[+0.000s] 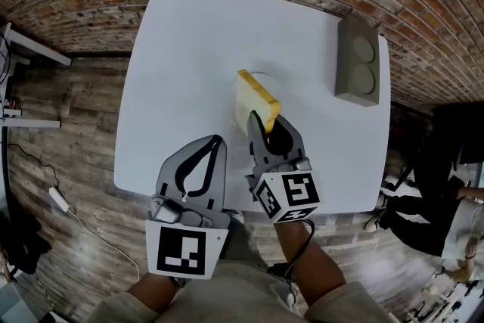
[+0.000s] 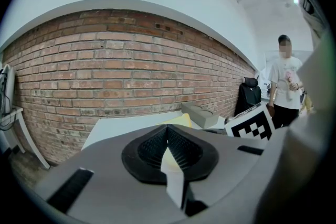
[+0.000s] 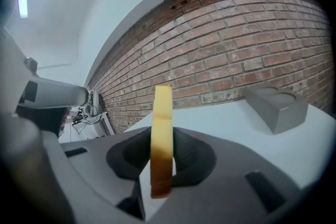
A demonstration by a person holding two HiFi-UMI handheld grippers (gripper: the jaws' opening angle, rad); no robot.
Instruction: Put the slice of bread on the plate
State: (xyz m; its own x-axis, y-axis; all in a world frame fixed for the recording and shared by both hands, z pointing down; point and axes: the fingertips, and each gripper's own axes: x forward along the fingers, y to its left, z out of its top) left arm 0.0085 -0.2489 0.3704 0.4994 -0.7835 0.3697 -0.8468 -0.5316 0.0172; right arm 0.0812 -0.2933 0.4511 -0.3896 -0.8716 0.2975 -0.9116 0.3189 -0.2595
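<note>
On the white table, the left gripper sat near the front edge, its jaws together with nothing between them. Just beside it, the right gripper was clamped on the slice of bread, held on edge over the white plate. A grey block with two round hollows stood well apart at the right.

A grey box stands at the white table's edge.
</note>
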